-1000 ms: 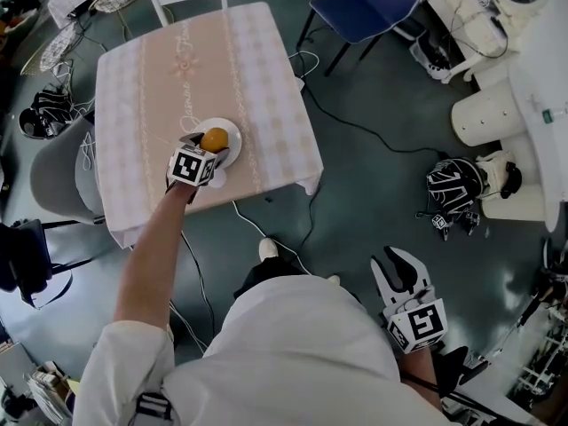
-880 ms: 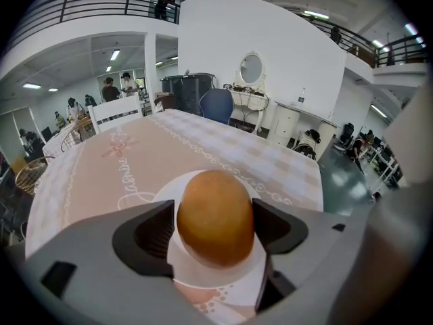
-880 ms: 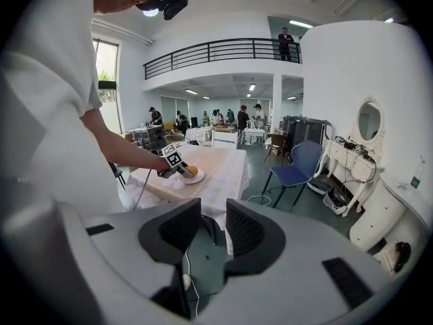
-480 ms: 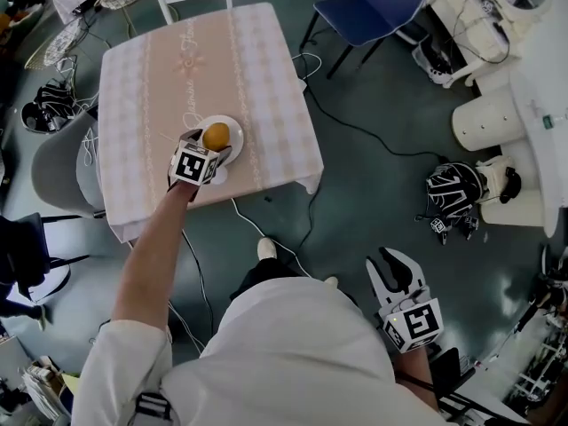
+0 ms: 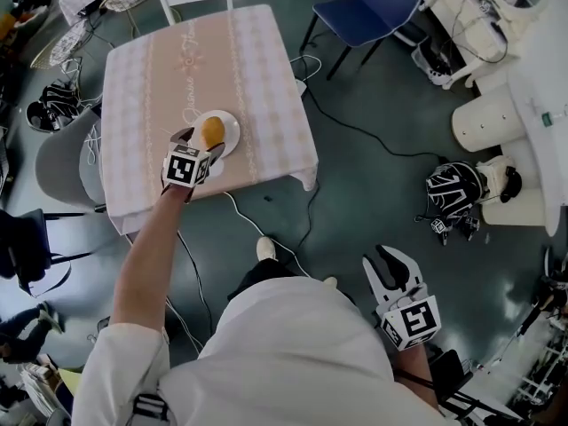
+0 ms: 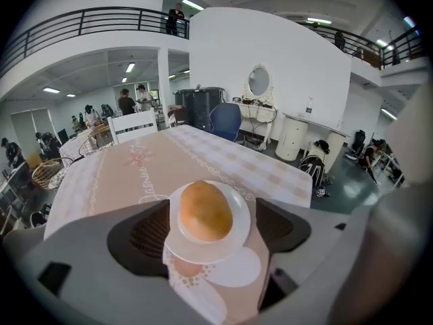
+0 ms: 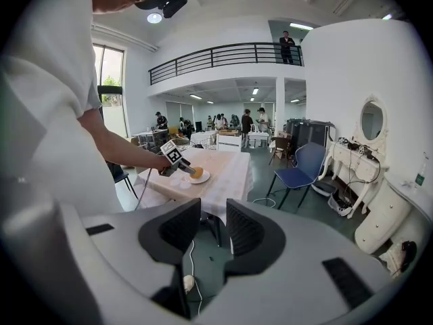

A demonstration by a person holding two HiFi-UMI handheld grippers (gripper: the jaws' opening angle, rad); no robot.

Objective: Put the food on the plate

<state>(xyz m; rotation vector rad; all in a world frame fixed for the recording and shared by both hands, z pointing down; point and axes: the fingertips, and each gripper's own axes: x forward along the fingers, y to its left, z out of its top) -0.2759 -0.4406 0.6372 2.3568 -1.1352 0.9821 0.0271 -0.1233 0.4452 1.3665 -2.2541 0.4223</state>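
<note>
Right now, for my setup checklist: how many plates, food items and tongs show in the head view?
Plate: 1
Bread roll: 1
Tongs: 2, left tongs and right tongs
Total: 4

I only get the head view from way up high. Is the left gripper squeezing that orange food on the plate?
Observer: No. In the left gripper view the left gripper has its jaws wide apart, and the food sits on the plate with neither pad touching it.
Operator: And the other gripper? I just see its top.
Observer: The right gripper view shows the right gripper with its jaws a little apart and nothing between them, only floor beyond.
Operator: What's up above? My view only looks down.
Observer: A railed balcony, with a person standing on it.
</note>
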